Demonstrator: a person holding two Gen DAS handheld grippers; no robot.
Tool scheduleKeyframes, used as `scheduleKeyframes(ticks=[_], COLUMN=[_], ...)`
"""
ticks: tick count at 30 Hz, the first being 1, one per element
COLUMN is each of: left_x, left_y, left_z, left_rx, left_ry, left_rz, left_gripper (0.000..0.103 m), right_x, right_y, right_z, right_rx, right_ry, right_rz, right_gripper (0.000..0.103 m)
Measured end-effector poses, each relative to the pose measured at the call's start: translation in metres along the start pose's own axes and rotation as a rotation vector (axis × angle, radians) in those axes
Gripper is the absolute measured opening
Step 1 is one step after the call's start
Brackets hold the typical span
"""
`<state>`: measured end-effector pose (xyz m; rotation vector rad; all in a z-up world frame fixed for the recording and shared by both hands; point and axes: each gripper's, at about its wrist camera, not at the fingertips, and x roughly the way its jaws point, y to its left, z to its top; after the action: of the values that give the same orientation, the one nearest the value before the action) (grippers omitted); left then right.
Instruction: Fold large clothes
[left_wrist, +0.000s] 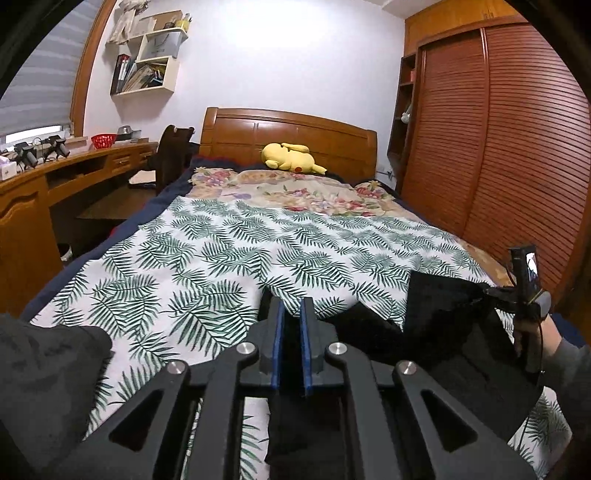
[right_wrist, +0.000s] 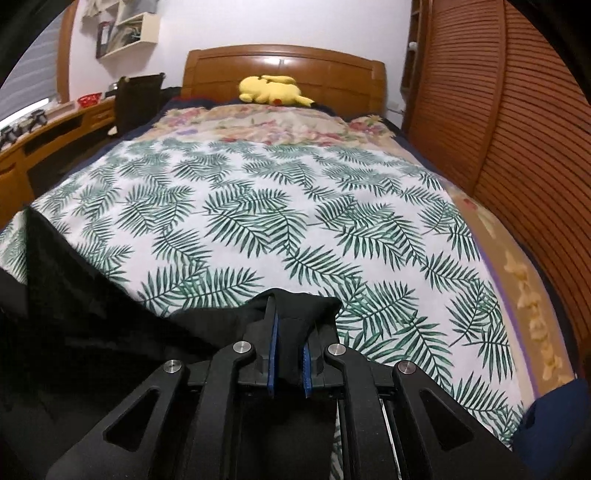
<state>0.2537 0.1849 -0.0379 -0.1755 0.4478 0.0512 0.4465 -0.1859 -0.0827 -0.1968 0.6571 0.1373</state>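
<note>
A large black garment hangs and drapes over the near end of the bed. My left gripper is shut on a fold of it, with black cloth between the blue pads. My right gripper is shut on another bunched part of the black garment, which spreads down to the left. In the left wrist view the right gripper shows at the far right, holding the garment's stretched edge above the bed.
The bed carries a white sheet with green palm leaves and a floral cover beyond it. A yellow plush toy lies at the wooden headboard. A slatted wooden wardrobe stands to the right, a wooden desk and chair to the left.
</note>
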Motion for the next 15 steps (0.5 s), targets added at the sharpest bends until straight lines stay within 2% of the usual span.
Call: scheduleKeyframes(ticks=[3, 4, 5, 6, 7, 8, 10, 15], left_x=[-0.003, -0.003, -0.002, -0.001, 0.0, 0.001, 0.005, 0.016], left_y=[0.003, 0.003, 0.003, 0.001, 0.0, -0.003, -0.009, -0.035], left_z=[-0.001, -0.002, -0.003, -0.004, -0.006, -0.008, -0.013, -0.031], left_rx=[-0.008, -0.008, -0.005, -0.002, 0.001, 0.002, 0.012, 0.062], left_ry=[0.003, 0.008, 0.015, 0.022, 0.029, 0.036, 0.052, 0.105], left_rz=[-0.01, -0.015, -0.022, -0.028, -0.031, -0.029, -0.028, -0.075], left_gripper=[0.015, 0.018, 0.02, 0.02, 0.021, 0.022, 0.022, 0.022], right_x=[0.006, 0.007, 0.007, 0.005, -0.001, -0.007, -0.012, 0.0], right_y=[0.008, 0.009, 0.01, 0.011, 0.011, 0.01, 0.007, 0.005], right_z=[0.004, 0.005, 0.005, 0.006, 0.008, 0.009, 0.01, -0.005], right_rx=[-0.007, -0.006, -0.005, -0.009, -0.013, -0.009, 0.001, -0.034], right_ry=[0.031, 0.048, 0.054, 0.042, 0.015, -0.013, -0.01, 0.085], right_rz=[-0.014, -0.008, -0.007, -0.018, -0.028, -0.021, -0.007, 0.001], right_gripper=[0.012, 0.018, 0.039, 0.053, 0.074, 0.081, 0.081, 0.081])
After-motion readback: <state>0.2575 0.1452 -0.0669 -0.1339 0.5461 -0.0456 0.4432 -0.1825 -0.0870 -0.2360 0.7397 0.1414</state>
